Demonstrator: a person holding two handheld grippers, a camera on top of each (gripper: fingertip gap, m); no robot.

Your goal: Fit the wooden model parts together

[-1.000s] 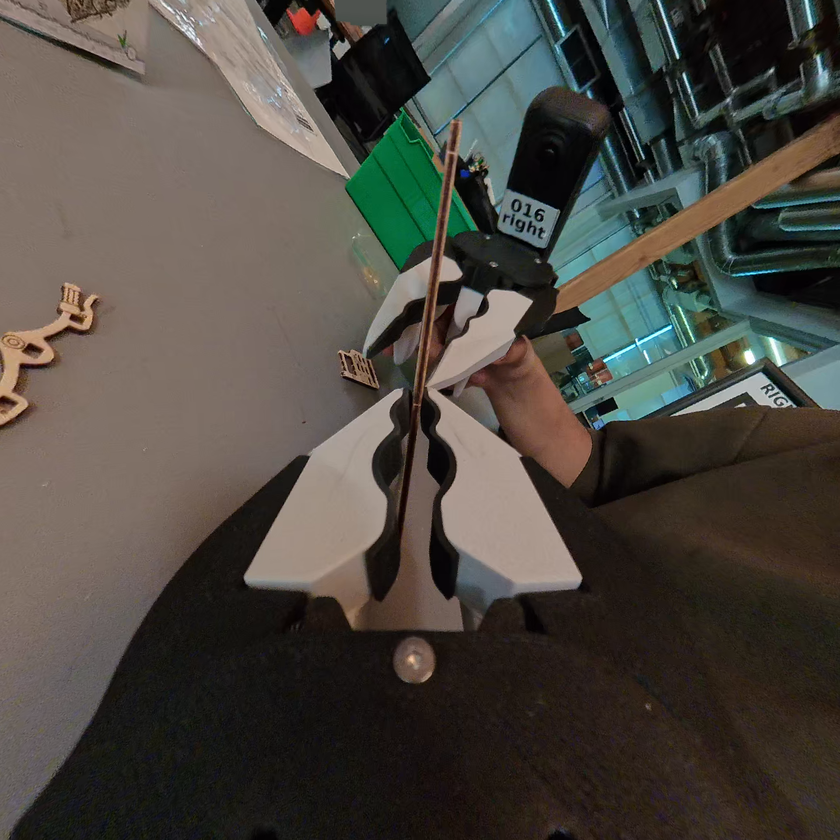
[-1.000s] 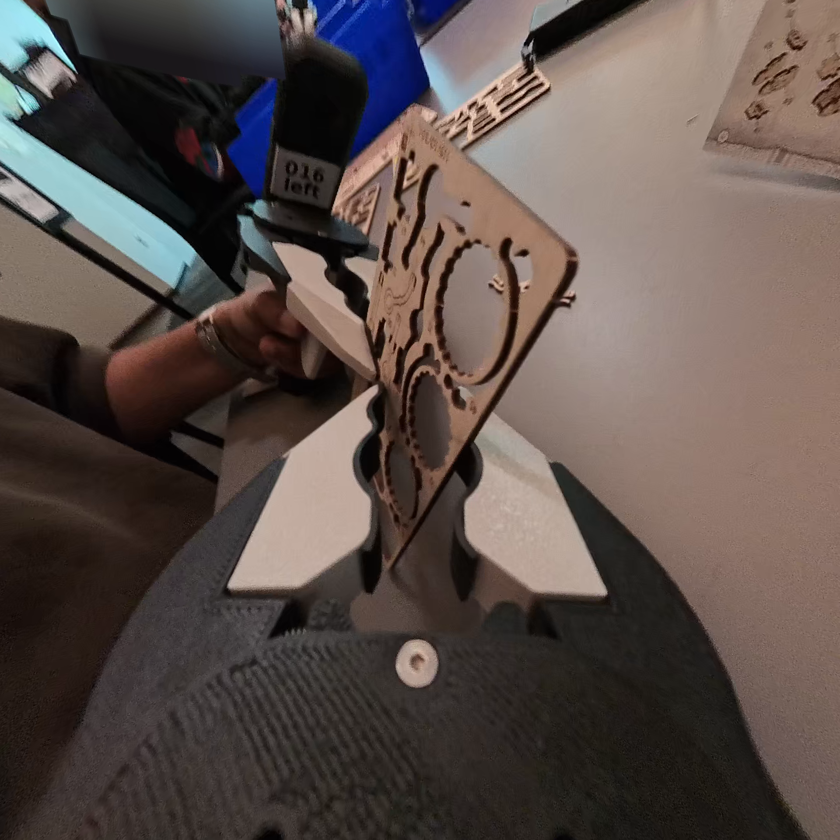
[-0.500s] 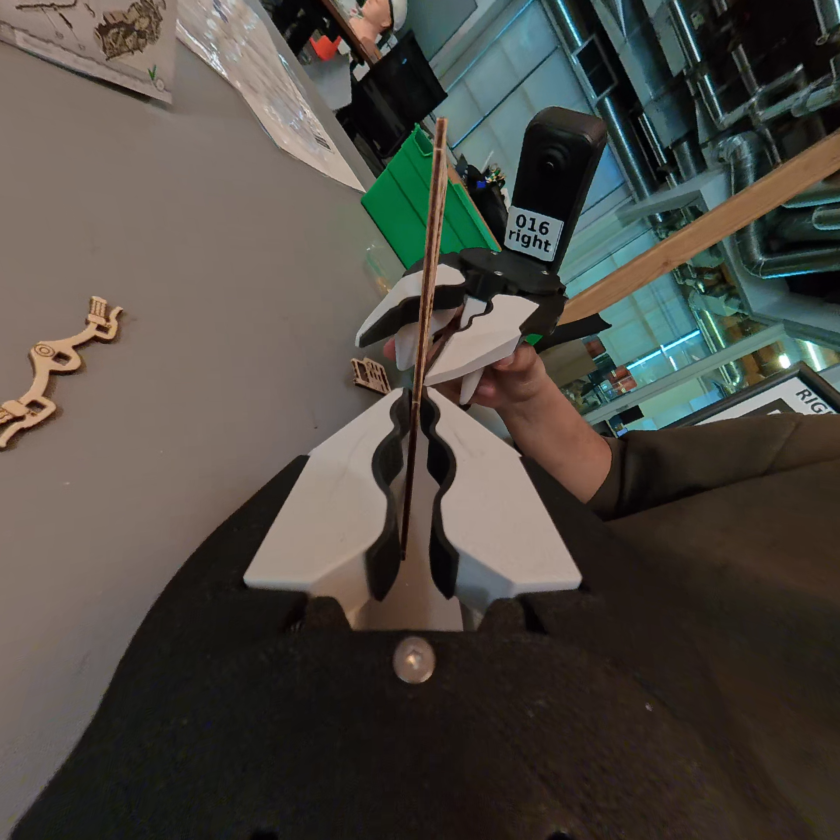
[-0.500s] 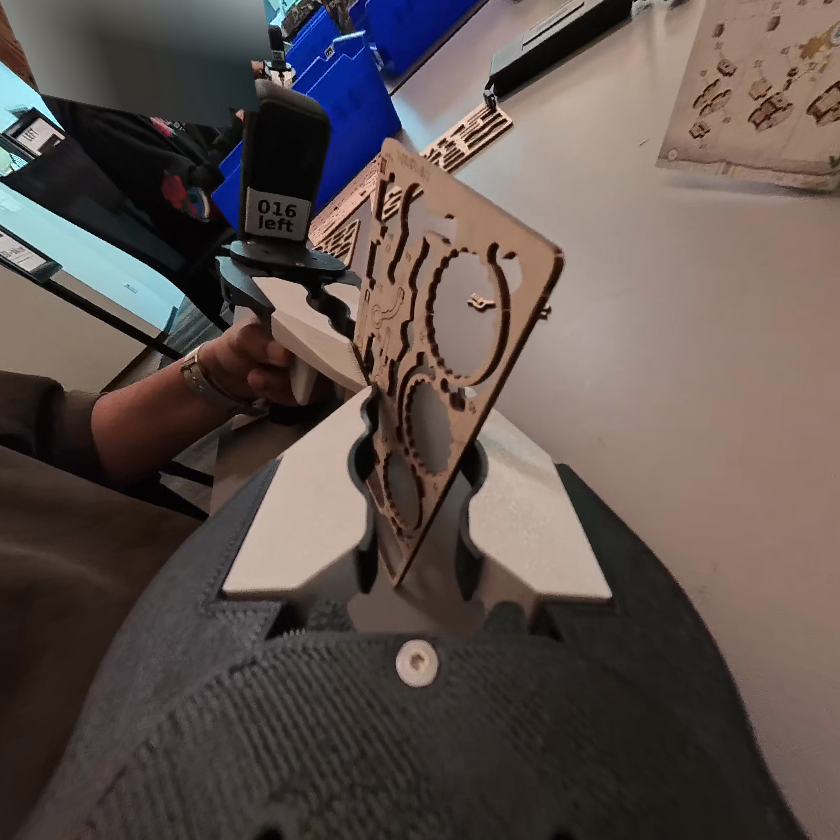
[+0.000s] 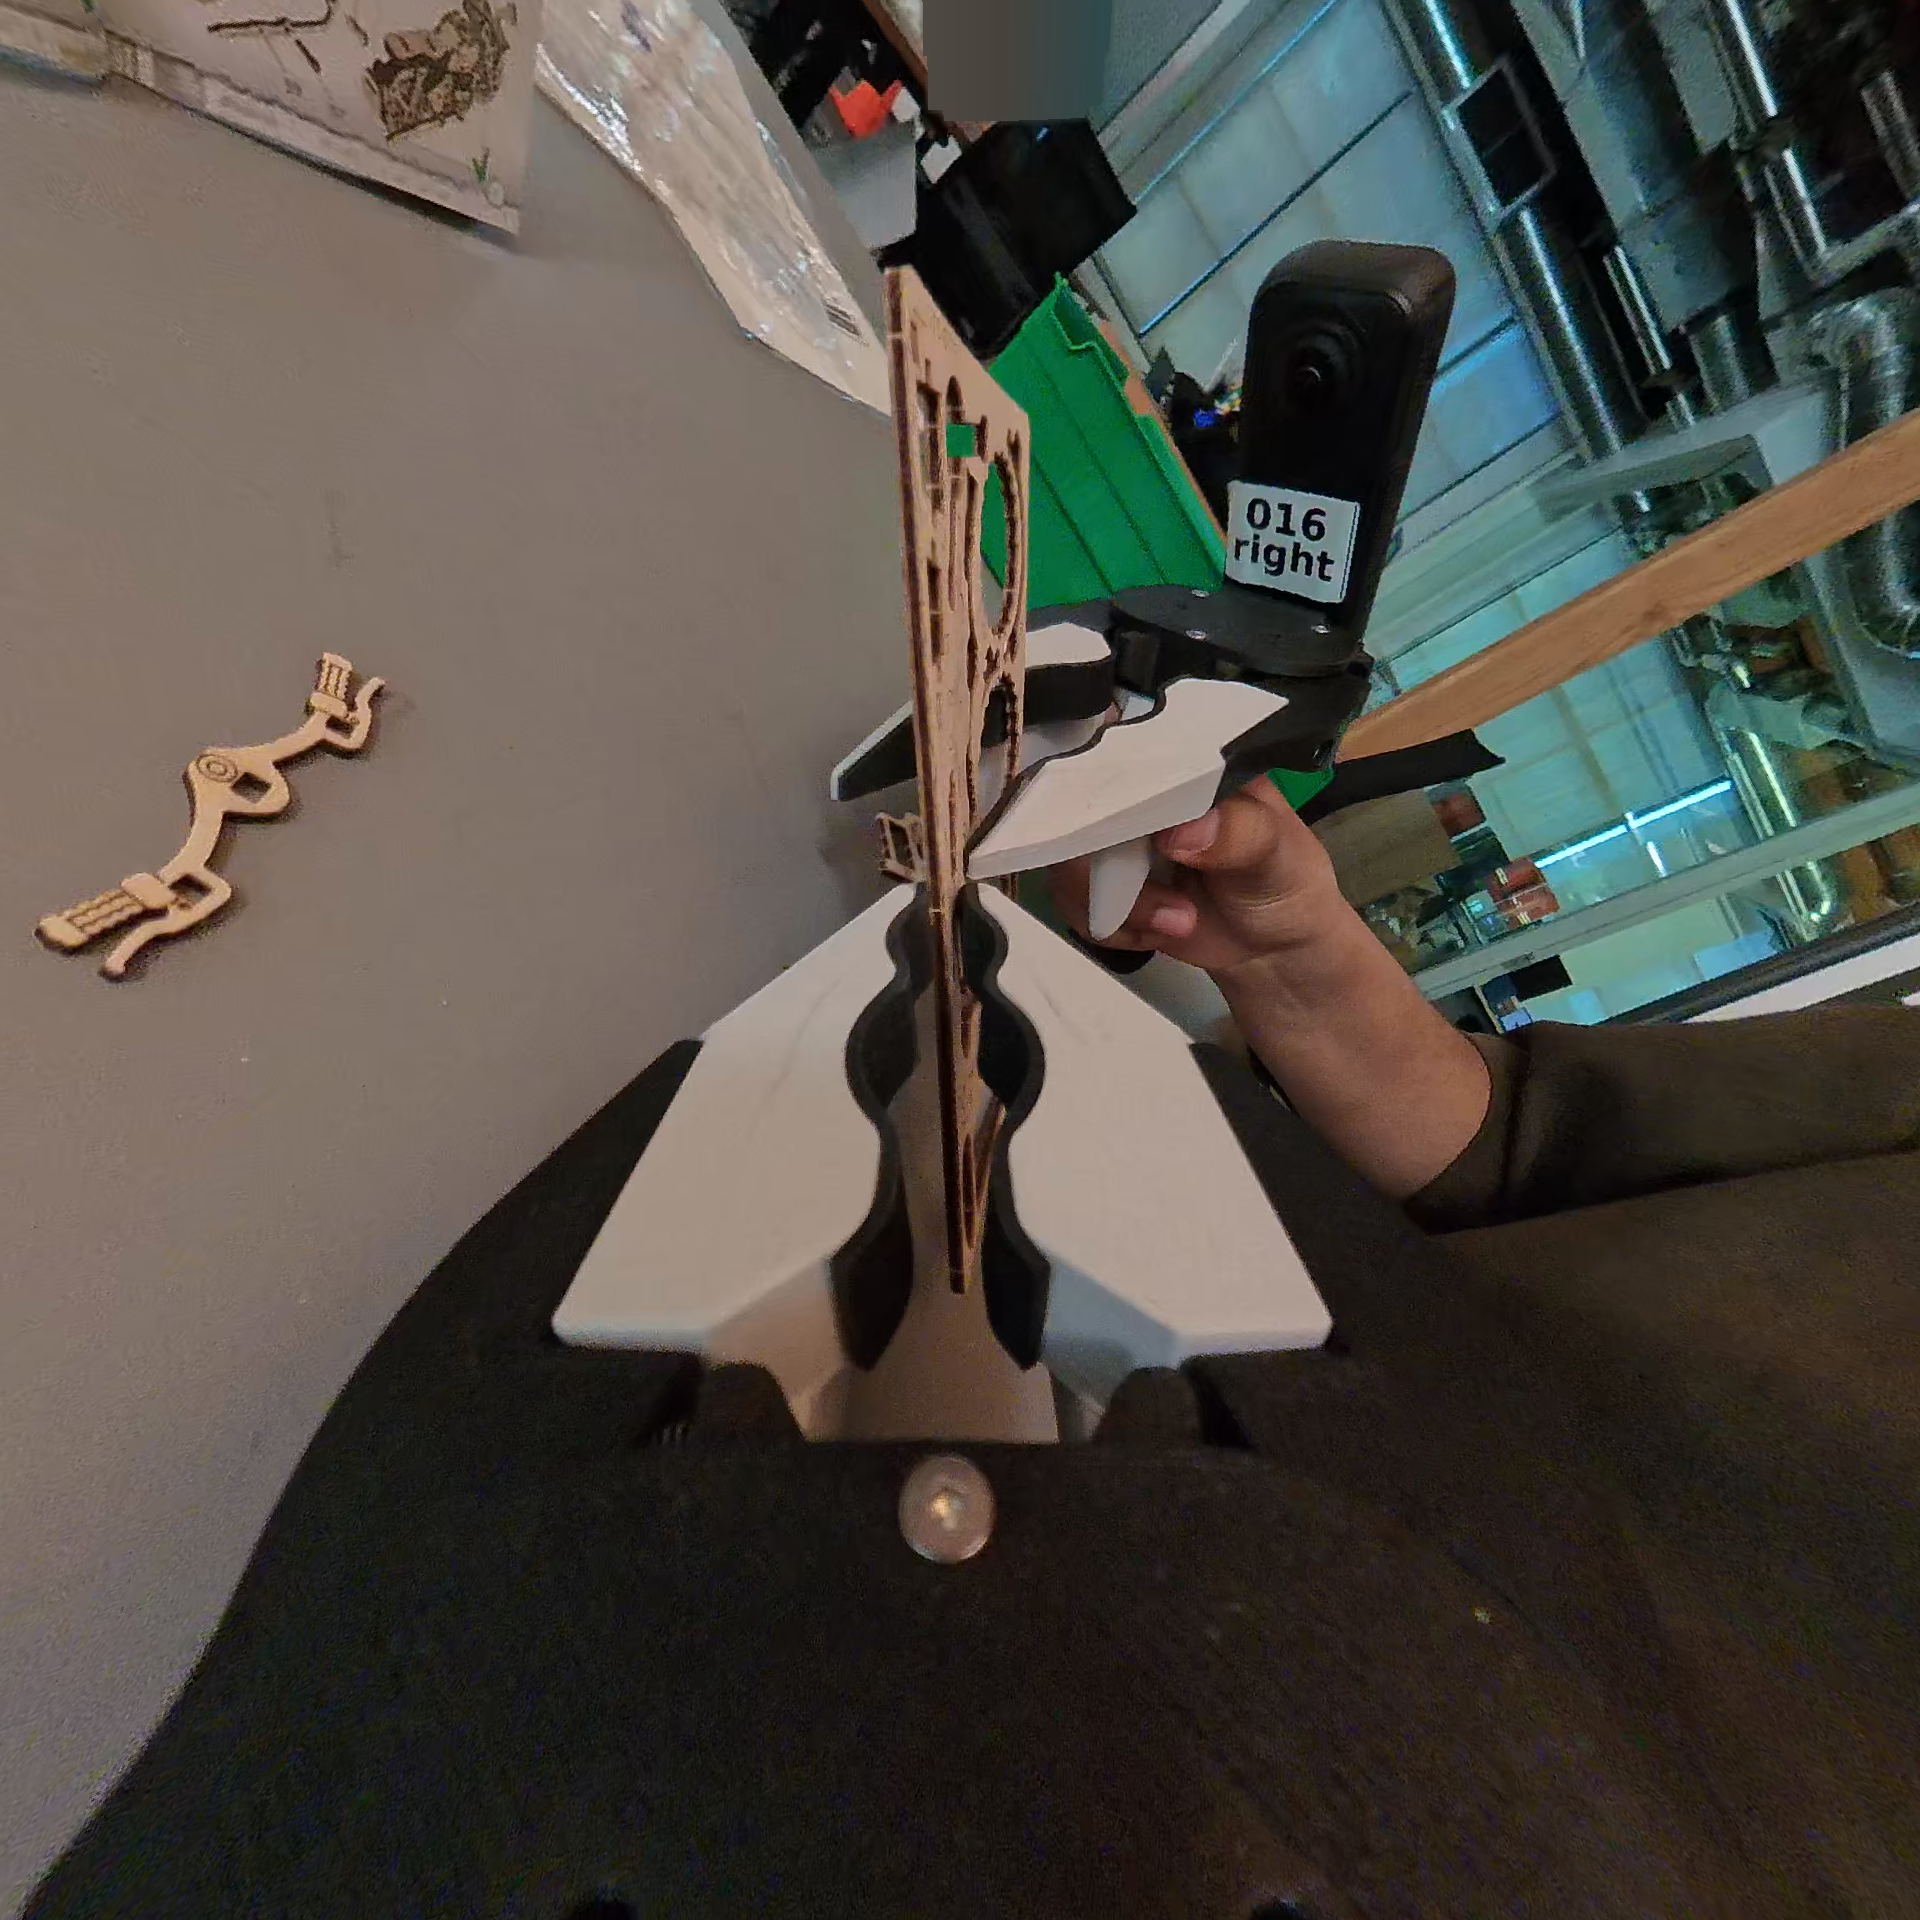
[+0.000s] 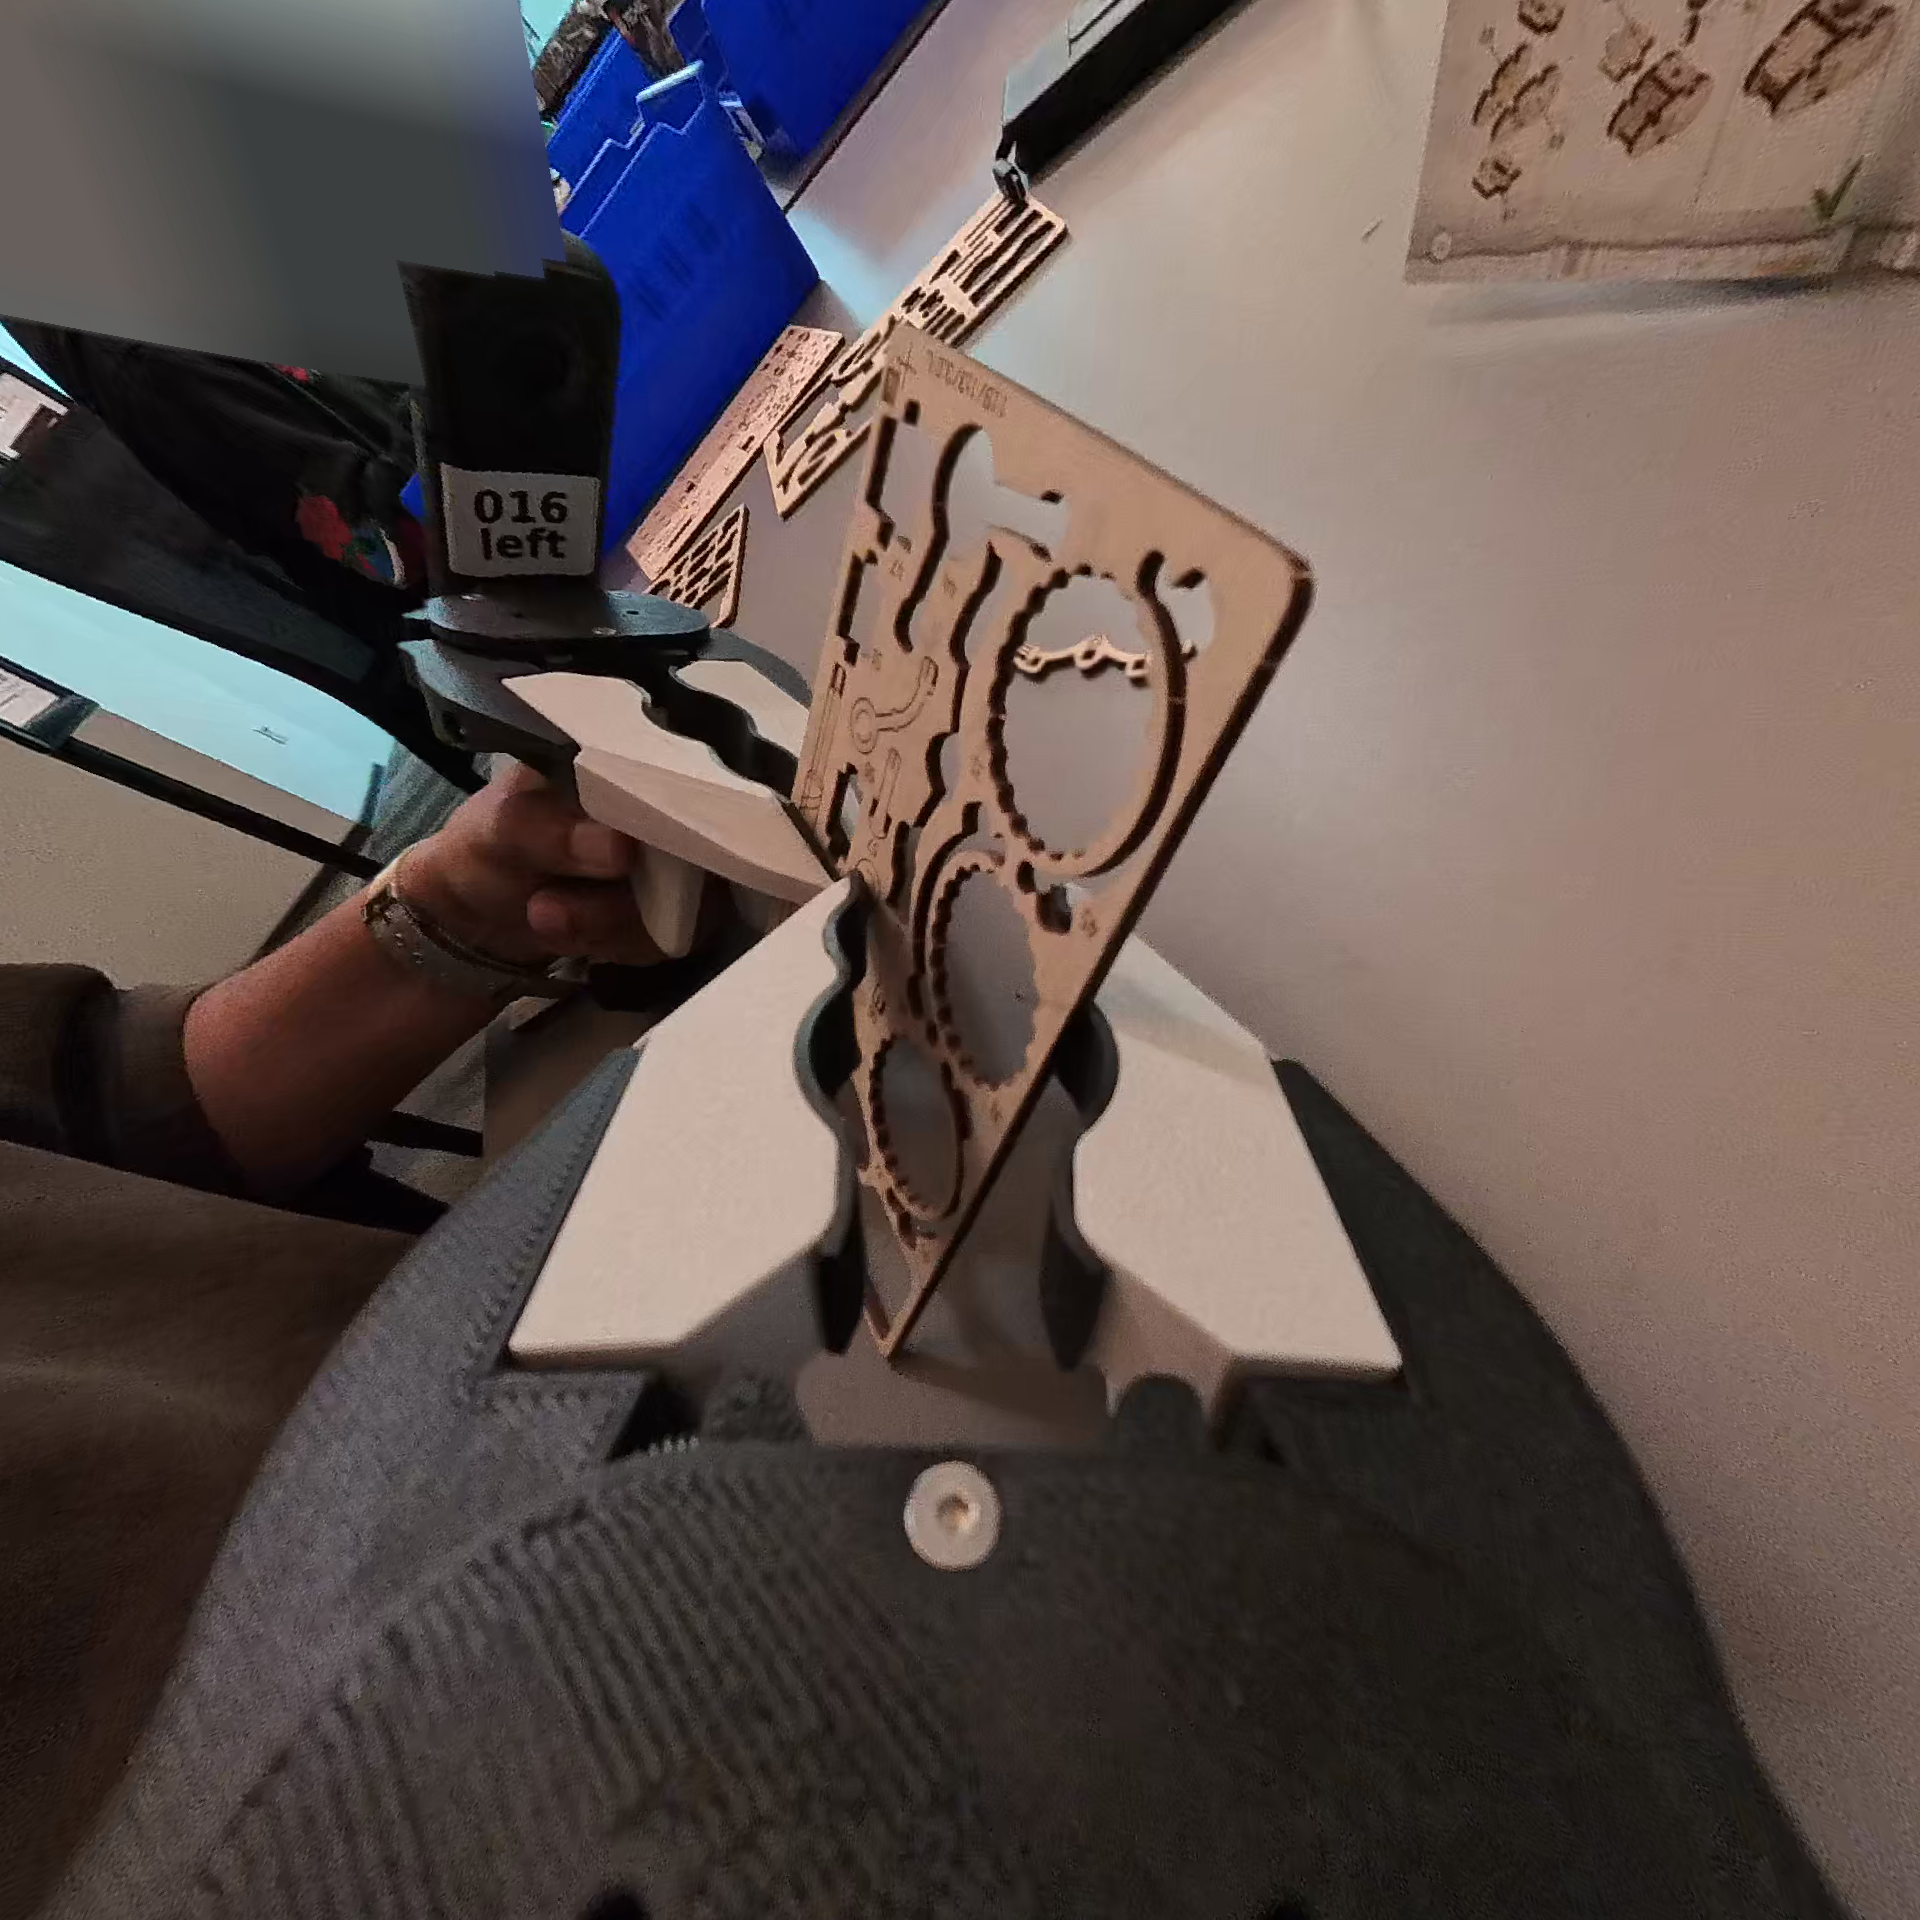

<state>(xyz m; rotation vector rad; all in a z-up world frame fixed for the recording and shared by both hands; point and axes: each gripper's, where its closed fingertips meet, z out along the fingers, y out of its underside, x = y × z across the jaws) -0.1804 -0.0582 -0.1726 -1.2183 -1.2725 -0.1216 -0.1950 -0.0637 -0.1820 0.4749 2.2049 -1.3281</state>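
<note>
Left gripper (image 5: 948, 914): pinched shut on the wooden sheet (image 5: 961, 665), seen nearly edge-on.
Right gripper (image 6: 971, 914): narrow, sheet (image 6: 1039, 769) between its fingers; clamping unclear.
Loose wooden part (image 5: 208, 821): on the table (image 5: 520, 623), at nine o'clock.

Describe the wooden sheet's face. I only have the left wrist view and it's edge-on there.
Observer: The right wrist view shows the wooden sheet face-on, with three round toothed holes, all empty.
Operator: Any parts left in it?
Observer: Yes, a small curved arm piece sits in the sheet near the edge that the left gripper grips.
Operator: More sheets around?
Observer: Several wooden part sheets lie on the table beyond it, near blue bins.
</note>
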